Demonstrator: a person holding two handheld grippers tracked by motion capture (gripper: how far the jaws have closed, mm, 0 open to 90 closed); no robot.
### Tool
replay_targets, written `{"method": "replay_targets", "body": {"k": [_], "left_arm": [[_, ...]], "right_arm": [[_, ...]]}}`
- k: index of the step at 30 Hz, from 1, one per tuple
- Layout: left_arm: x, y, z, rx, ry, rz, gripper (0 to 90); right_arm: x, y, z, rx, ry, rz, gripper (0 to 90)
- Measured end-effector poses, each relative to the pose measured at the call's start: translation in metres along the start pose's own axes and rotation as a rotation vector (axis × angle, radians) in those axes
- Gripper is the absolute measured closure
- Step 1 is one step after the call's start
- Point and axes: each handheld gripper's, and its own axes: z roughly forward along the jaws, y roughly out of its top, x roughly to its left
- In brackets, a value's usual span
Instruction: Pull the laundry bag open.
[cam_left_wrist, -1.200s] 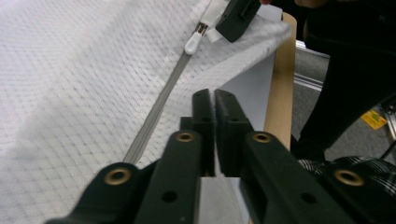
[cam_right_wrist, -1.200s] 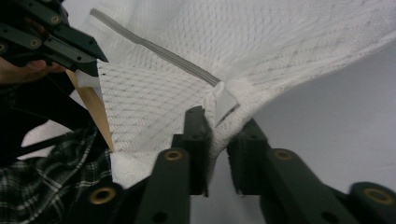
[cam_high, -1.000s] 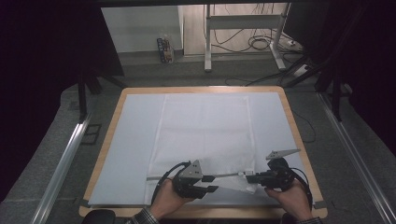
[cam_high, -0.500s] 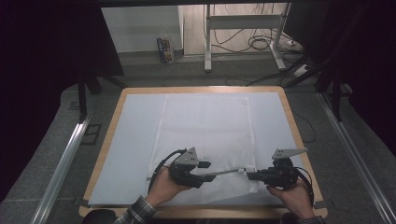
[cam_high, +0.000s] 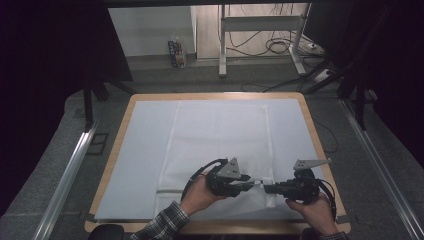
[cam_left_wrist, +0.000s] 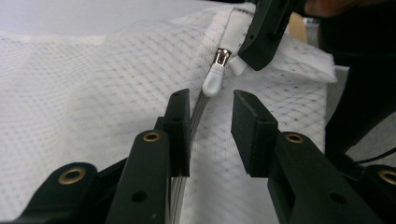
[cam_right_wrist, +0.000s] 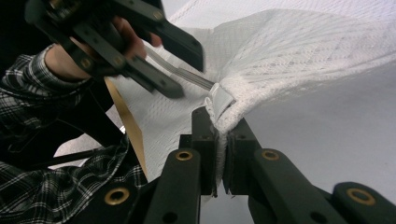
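A white mesh bag (cam_high: 220, 135) lies flat on the table, its zipper (cam_high: 200, 190) running along the near edge. My right gripper (cam_high: 267, 189) is shut on the bag's corner at the zipper's end, and in the right gripper view (cam_right_wrist: 222, 135) the mesh bunches up between its jaws. My left gripper (cam_high: 252, 184) faces it almost tip to tip. In the left gripper view it (cam_left_wrist: 211, 116) is open, astride the zipper line, and the white zipper pull (cam_left_wrist: 214, 81) hangs just beyond its fingertips. The right gripper's jaw (cam_left_wrist: 261, 42) is right behind the pull.
A pale sheet (cam_high: 145, 130) covers the wooden-rimmed table (cam_high: 320, 145). The table's front edge (cam_high: 215, 227) is close under both hands. A plaid sleeve (cam_high: 160, 225) comes in at the bottom. Metal rails (cam_high: 70, 170) run along both sides, and cables lie on the floor behind.
My left gripper has moved right along the zipper until its tips nearly meet the right gripper's. The right gripper has stayed near the bag's right corner, shifting slightly left.
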Motion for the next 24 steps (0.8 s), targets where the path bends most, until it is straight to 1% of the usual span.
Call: {"method": "replay_targets", "body": {"k": [2, 3, 4, 5, 7, 13, 14, 15, 16, 22, 24], "left_arm": [[-0.002, 0.002, 0.008, 0.015, 0.007, 0.016, 67.9], [-0.004, 0.004, 0.015, 0.029, 0.011, 0.029, 68.4], [-0.004, 0.004, 0.015, 0.029, 0.011, 0.029, 68.5], [-0.004, 0.006, 0.020, 0.037, 0.008, 0.039, 68.9], [-0.004, 0.008, 0.023, 0.045, 0.006, 0.044, 69.0], [-0.002, 0.009, 0.026, 0.054, -0.001, 0.034, 72.6], [-0.001, 0.009, 0.026, 0.054, -0.001, 0.034, 74.3], [-0.001, 0.009, 0.026, 0.053, 0.001, 0.031, 79.3], [0.000, 0.008, 0.026, 0.047, -0.006, 0.021, 80.2], [0.001, 0.008, 0.024, 0.050, -0.019, 0.020, 81.1], [0.001, 0.008, 0.023, 0.051, -0.028, 0.017, 80.8]], "right_arm": [[0.000, 0.000, 0.000, 0.000, 0.000, 0.001, 83.4], [0.000, 0.000, 0.000, 0.000, 0.000, 0.004, 83.4], [0.000, 0.000, 0.000, 0.000, 0.000, 0.004, 83.4], [0.000, 0.000, 0.000, 0.000, -0.001, 0.006, 83.4], [0.000, 0.000, 0.001, 0.002, -0.004, 0.007, 83.4], [0.000, 0.001, 0.001, -0.004, -0.008, 0.001, 83.5], [0.000, 0.001, 0.000, -0.003, -0.009, 0.001, 83.5], [0.000, 0.001, 0.000, -0.002, -0.013, 0.001, 83.5], [0.000, 0.001, 0.000, -0.001, -0.016, -0.001, 83.5], [0.001, 0.001, 0.001, 0.002, -0.027, -0.002, 83.5], [0.001, 0.001, 0.000, 0.005, -0.037, 0.002, 83.5]]}}
